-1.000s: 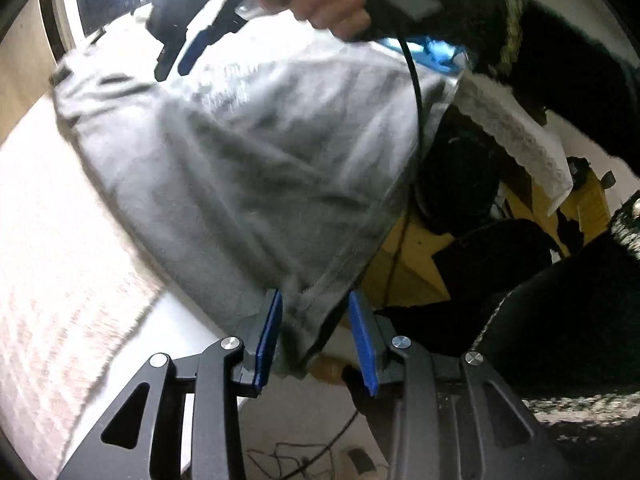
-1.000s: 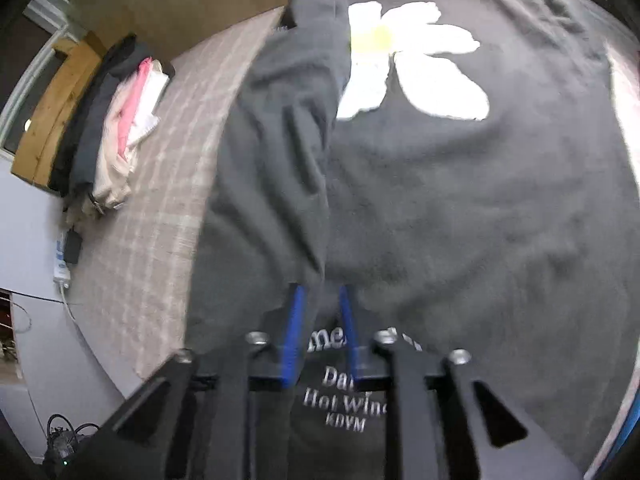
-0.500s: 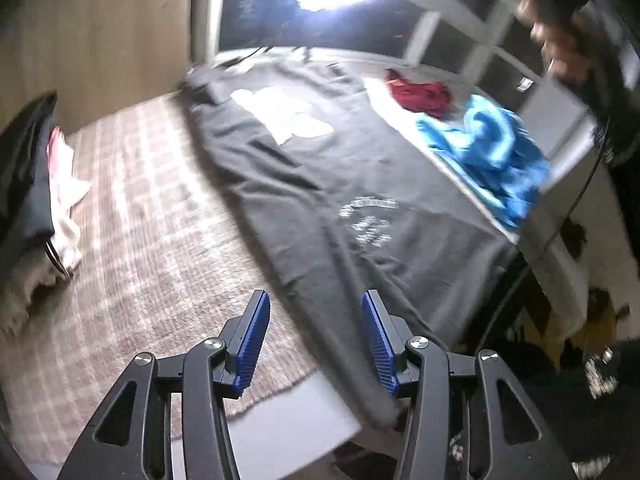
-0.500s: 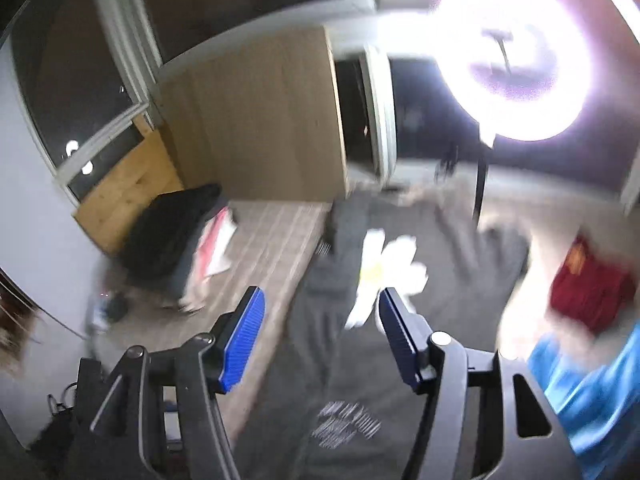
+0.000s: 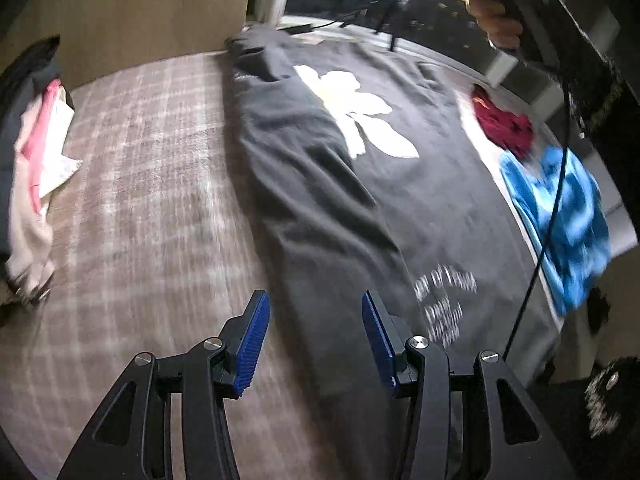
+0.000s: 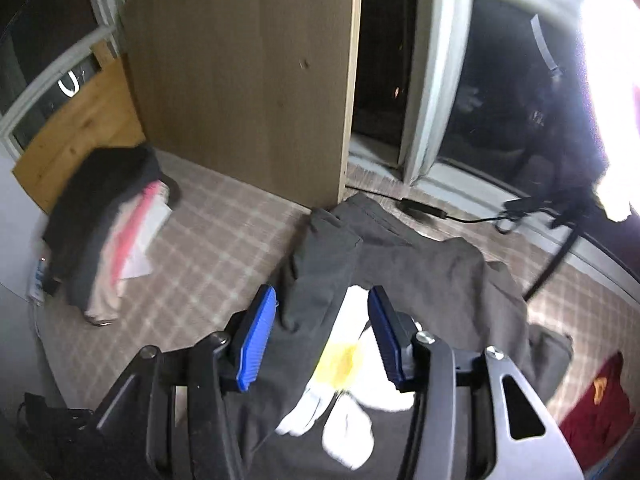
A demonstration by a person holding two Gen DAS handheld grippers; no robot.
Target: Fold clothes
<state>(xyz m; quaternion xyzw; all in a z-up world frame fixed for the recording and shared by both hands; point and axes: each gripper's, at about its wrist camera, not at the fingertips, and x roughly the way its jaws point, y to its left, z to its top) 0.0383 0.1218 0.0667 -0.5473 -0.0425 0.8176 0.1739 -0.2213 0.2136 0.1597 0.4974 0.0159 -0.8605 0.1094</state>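
Observation:
A dark grey T-shirt (image 5: pixel 360 208) with a white flower print (image 5: pixel 356 116) and white lettering (image 5: pixel 444 300) lies flat on the checked bed cover (image 5: pixel 140 184); its left side is folded inward. My left gripper (image 5: pixel 316 340) hovers open above the shirt's near hem, holding nothing. My right gripper (image 6: pixel 322 332) is open too, above the flower print (image 6: pixel 344 376) near the shirt's collar end (image 6: pixel 400 264). A hand (image 5: pixel 496 20) holding the other gripper shows at the top right of the left wrist view.
A stack of folded clothes (image 5: pixel 32 148) (image 6: pixel 108 232) sits at the left on the bed. A red garment (image 5: pixel 504 128) (image 6: pixel 596 404) and a blue garment (image 5: pixel 560 216) lie right of the shirt. A wooden cabinet (image 6: pixel 248 80) and a window (image 6: pixel 500 88) stand behind. A black cable (image 5: pixel 552 208) hangs at the right.
Both grippers let go of the shirt and opened. The shirt, held up a second ago, now lies flat on the bed. Both grippers lifted away from it.

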